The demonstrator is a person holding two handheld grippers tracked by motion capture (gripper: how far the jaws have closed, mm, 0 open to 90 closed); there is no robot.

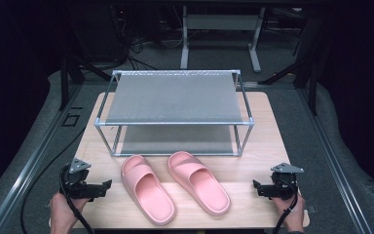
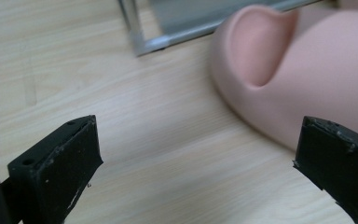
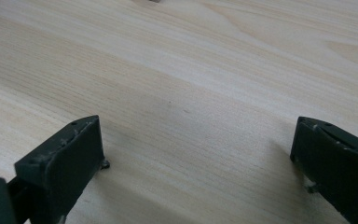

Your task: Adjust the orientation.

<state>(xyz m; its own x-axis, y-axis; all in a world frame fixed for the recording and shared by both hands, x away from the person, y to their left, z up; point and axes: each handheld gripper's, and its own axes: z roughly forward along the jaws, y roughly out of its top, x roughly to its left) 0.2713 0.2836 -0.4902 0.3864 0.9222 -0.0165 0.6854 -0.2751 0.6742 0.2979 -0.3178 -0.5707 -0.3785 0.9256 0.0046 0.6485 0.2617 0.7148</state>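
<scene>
Two pink slippers (image 1: 174,186) lay on the wooden table (image 1: 253,151) before the shoe rack (image 1: 174,97), between both grippers. The left gripper (image 1: 108,186) stood wide open just beside one slipper; the right gripper (image 1: 256,187), wide too, was apart.

left gripper (image 1: 108,185): jaws wide apart | right gripper (image 1: 256,186): jaws wide apart
</scene>
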